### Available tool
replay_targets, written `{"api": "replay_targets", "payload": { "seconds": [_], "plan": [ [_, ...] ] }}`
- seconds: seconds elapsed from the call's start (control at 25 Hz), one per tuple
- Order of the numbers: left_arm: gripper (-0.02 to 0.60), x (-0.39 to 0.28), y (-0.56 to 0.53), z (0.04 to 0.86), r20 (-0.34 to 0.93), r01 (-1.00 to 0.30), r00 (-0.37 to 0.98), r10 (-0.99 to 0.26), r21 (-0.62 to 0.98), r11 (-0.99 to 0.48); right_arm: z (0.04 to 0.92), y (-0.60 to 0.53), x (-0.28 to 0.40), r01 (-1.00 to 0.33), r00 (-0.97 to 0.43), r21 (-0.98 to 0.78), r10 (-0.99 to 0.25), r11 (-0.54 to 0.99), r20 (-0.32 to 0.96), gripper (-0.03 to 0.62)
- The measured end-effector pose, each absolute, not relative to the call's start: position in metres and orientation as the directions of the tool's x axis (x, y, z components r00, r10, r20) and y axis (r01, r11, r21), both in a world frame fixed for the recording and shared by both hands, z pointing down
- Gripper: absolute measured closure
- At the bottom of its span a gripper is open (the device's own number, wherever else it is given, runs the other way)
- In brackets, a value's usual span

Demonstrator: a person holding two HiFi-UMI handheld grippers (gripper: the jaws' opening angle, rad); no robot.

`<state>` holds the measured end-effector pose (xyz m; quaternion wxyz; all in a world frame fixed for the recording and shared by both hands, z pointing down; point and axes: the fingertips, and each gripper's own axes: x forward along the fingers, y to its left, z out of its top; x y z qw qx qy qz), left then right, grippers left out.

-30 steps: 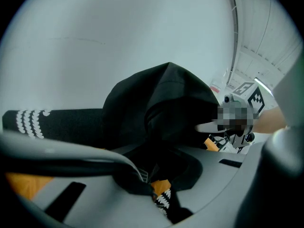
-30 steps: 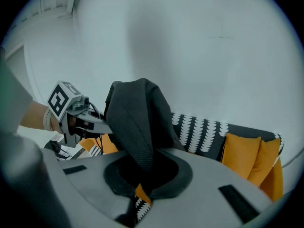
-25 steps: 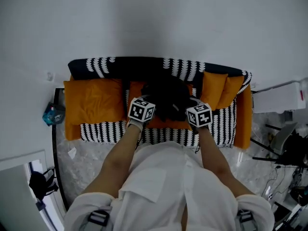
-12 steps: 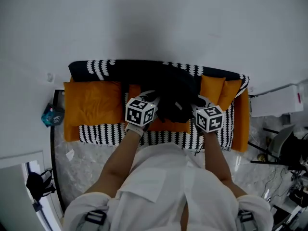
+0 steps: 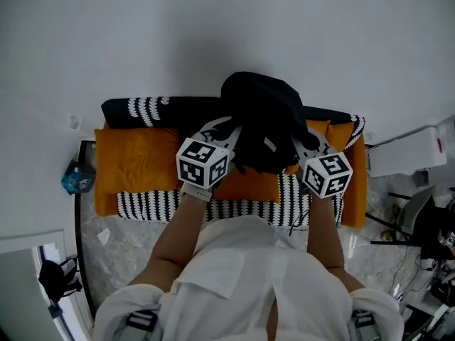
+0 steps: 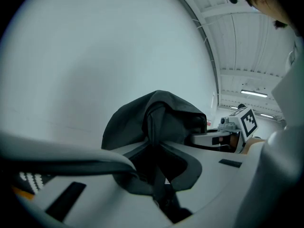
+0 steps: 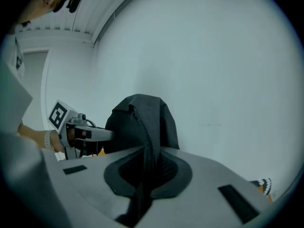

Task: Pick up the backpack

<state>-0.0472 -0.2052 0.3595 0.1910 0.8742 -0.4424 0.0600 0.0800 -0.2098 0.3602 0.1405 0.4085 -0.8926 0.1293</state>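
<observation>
Backpack [image 5: 259, 123] higher above sofa [image 5: 149, 203] than before, gripped edges hidden between jaws.

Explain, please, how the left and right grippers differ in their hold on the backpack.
On the backpack, the left gripper pinches a smooth fold at its left; the right gripper pinches fabric along a zipper at its right. Both are shut on it, above the sofa.

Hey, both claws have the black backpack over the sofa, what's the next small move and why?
Probably raise both claws a little, evenly. The left claw and right claw are each shut on the backpack, and in the head view it overlaps the sofa, so I can't confirm that it hangs clear.
</observation>
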Motion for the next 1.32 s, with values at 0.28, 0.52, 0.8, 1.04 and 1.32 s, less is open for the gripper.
{"api": "replay_targets", "payload": {
  "seconds": [0.28,0.52,0.8,1.04,1.32],
  "plan": [
    [0.541,-0.05,-0.214,0.328,0.239,-0.807,0.583,-0.777,0.28,-0.519,0.327,-0.218,0.078,-0.747,-0.65,-0.073,-0.702,0.661,0.289,0.571],
    [0.541,-0.053,-0.213,0.332,0.246,-0.807,0.582,-0.775,0.293,-0.513,0.331,-0.217,0.076,-0.751,-0.646,-0.077,-0.706,0.656,0.29,0.571],
    [0.541,-0.055,-0.216,0.34,0.263,-0.808,0.58,-0.771,0.308,-0.502,0.34,-0.219,0.074,-0.748,-0.649,-0.092,-0.696,0.657,0.307,0.571],
    [0.541,-0.056,-0.218,0.342,0.264,-0.807,0.58,-0.771,0.319,-0.498,0.342,-0.221,0.073,-0.746,-0.652,-0.097,-0.693,0.659,0.308,0.571],
    [0.541,-0.057,-0.217,0.343,0.264,-0.806,0.58,-0.77,0.326,-0.495,0.344,-0.22,0.072,-0.746,-0.652,-0.098,-0.692,0.658,0.31,0.571]
  ]
}}
